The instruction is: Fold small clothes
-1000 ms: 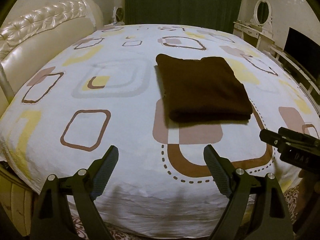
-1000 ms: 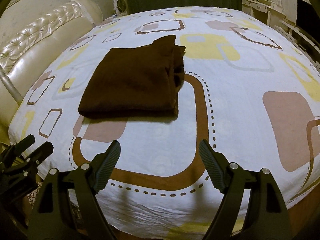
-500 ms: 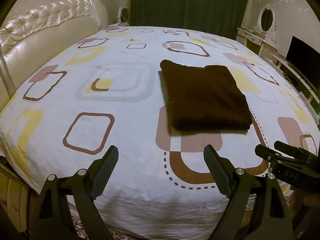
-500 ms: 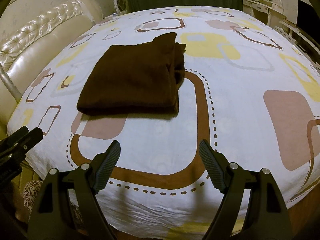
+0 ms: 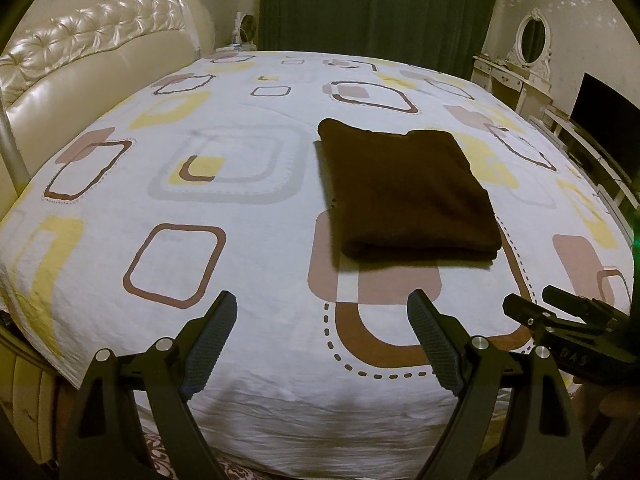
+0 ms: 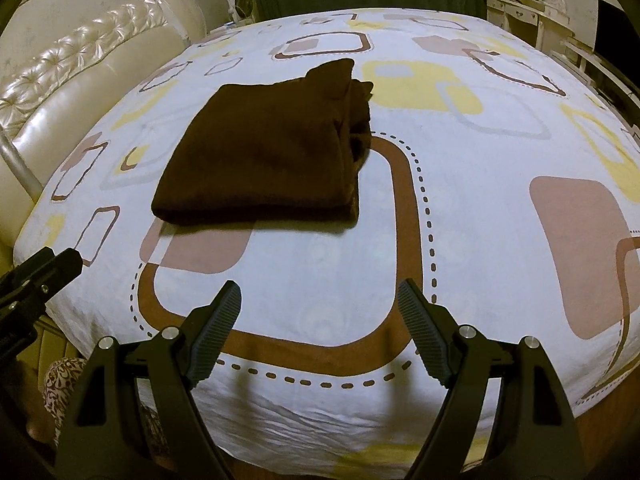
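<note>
Left wrist view: left hand-held gripper (image 5: 322, 312) spread wide, empty; right hand-held gripper (image 6: 320, 304) likewise, short of folded cloth (image 6: 264, 152).

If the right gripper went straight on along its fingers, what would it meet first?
Probably the bare bedsheet, short of the folded brown cloth. The right gripper is open and empty; depth is unclear.
</note>
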`<state>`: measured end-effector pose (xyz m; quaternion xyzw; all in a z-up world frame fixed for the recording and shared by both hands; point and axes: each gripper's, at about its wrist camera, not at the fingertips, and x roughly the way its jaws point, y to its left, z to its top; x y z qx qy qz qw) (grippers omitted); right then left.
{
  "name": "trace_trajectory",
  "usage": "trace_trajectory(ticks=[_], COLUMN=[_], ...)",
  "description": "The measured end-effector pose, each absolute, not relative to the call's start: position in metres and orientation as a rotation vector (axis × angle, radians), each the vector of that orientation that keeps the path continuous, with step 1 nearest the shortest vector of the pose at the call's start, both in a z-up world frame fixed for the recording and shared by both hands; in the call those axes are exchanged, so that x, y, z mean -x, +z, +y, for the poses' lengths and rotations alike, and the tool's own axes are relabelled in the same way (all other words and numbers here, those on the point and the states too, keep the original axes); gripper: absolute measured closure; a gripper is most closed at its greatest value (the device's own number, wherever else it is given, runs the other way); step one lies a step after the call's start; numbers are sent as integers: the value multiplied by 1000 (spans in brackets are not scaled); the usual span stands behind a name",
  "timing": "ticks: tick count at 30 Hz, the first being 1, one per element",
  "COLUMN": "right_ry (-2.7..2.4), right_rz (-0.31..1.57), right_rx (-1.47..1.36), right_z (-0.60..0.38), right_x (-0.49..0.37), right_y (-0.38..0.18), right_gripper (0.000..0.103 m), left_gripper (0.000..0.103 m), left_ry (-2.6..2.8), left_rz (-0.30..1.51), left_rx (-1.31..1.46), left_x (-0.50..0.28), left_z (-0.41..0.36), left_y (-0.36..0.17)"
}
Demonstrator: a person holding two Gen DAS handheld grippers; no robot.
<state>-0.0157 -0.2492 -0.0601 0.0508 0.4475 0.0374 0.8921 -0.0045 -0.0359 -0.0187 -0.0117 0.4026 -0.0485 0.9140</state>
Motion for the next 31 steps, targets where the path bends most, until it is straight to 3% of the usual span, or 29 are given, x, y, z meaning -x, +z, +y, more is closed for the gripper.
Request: trace_trajectory(ticks=[14, 21, 24, 31], right_ry=[78, 81, 89, 89], right_rz=[937, 945, 961, 923], right_rx=[-105, -108, -133, -218], right_z=[-248, -250, -253, -286], right_x=[15, 15, 14, -32], right_y=[-63, -68, -71, -47], right_gripper=[22, 22, 22, 20], left_gripper=[17, 12, 12, 12], left_ry=[-111, -139, -130, 120], left_rz=[837, 844, 782, 785], left_rx=[29, 79, 73, 165], left_x=[7, 4, -5, -121], left_z=[-39, -37, -31, 58], left_y=[-21, -15, -2, -1])
